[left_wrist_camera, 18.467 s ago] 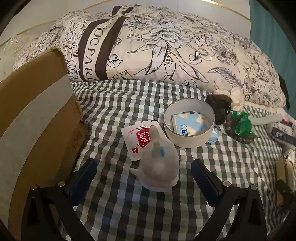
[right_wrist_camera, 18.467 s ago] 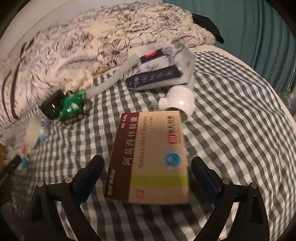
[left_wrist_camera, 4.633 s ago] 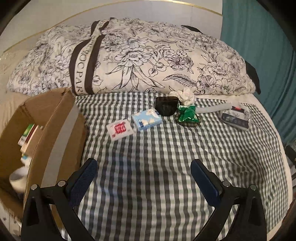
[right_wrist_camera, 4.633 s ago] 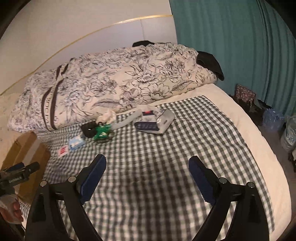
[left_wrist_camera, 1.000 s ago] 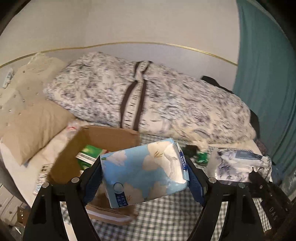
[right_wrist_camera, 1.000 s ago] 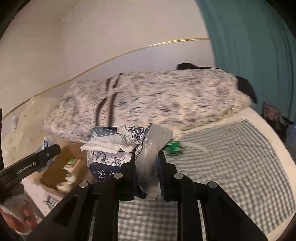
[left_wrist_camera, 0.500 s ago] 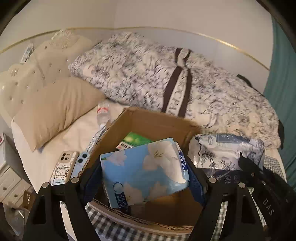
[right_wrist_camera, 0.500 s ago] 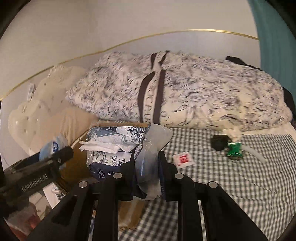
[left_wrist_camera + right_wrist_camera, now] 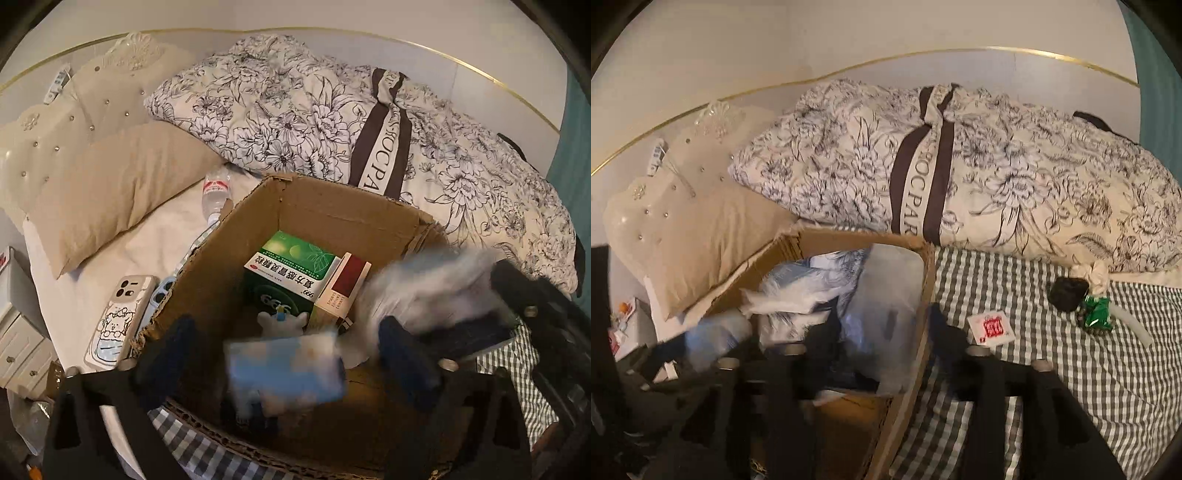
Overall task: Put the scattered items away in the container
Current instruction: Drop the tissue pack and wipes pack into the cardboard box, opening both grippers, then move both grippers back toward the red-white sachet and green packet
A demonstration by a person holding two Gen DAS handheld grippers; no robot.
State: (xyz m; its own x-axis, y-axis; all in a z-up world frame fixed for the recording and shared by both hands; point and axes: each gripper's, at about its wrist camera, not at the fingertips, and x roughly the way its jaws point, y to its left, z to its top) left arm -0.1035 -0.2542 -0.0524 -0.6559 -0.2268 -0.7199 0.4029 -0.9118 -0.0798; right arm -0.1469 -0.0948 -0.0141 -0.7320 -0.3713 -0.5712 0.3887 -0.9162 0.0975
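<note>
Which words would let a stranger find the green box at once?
Start at the floral duvet and drop to the open cardboard box in front of it. Against its far wall stands the green box with a white label band; the carton beside it is tan and dark red.

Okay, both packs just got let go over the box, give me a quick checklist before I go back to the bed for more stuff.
1. Left gripper free: ok. Its jaws have just been opening, and the blue tissue pack is blurred, dropping between them.
2. Right gripper free: ok. Its jaws have just been opening, and the wet wipes pack is falling out of them.
3. Both packs over the cardboard box: ok.
4. Both packs settled inside: cannot tell, too blurred.
5. Items left on the checked blanket: not ok. The red sachet, black object and green packet remain.
6. Room in the box: ok, the floor shows beside the green medicine box.
</note>
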